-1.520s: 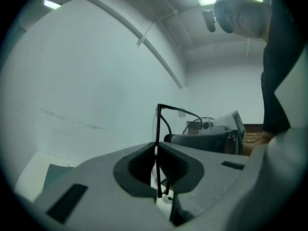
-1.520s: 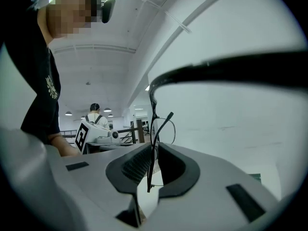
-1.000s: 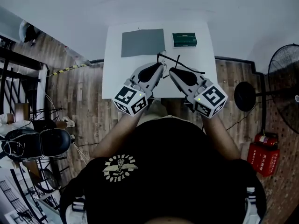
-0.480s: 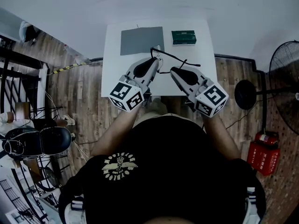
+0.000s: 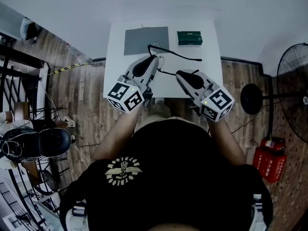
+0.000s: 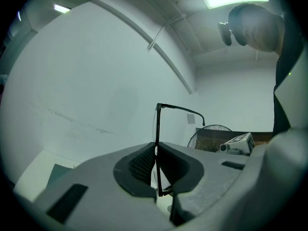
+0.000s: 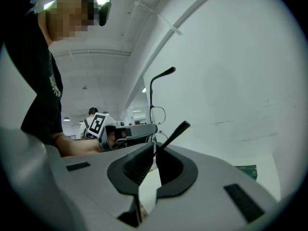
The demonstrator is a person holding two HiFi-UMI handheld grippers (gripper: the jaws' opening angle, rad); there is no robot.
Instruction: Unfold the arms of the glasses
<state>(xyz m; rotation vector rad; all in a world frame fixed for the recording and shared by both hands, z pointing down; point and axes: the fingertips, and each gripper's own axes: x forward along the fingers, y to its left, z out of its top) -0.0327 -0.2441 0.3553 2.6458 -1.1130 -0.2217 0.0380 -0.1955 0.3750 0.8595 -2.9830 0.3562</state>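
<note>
Black-framed glasses (image 5: 174, 55) hang above the white table (image 5: 211, 76), held between both grippers. My left gripper (image 5: 155, 58) is shut on the front frame (image 6: 157, 124), which runs as a thin upright line between its pads. One arm (image 6: 180, 108) stretches out from the frame's top toward the right. My right gripper (image 5: 178, 73) is shut on the end of the other arm (image 7: 172, 134), which slants up out of its pads. In the right gripper view the left gripper (image 7: 129, 131) faces me, with a lens (image 7: 157, 114) and the free arm (image 7: 159, 78) above it.
A grey mat (image 5: 147, 40) and a green box (image 5: 189, 38) lie at the far side of the table. A standing fan (image 5: 293, 88) and red extinguisher (image 5: 270, 159) are on the floor at right; a dark chair (image 5: 41, 146) is at left.
My left gripper has carried the glasses' front to the left and farther away, swinging it apart from the arm that the right gripper holds. The right gripper has stayed put.
</note>
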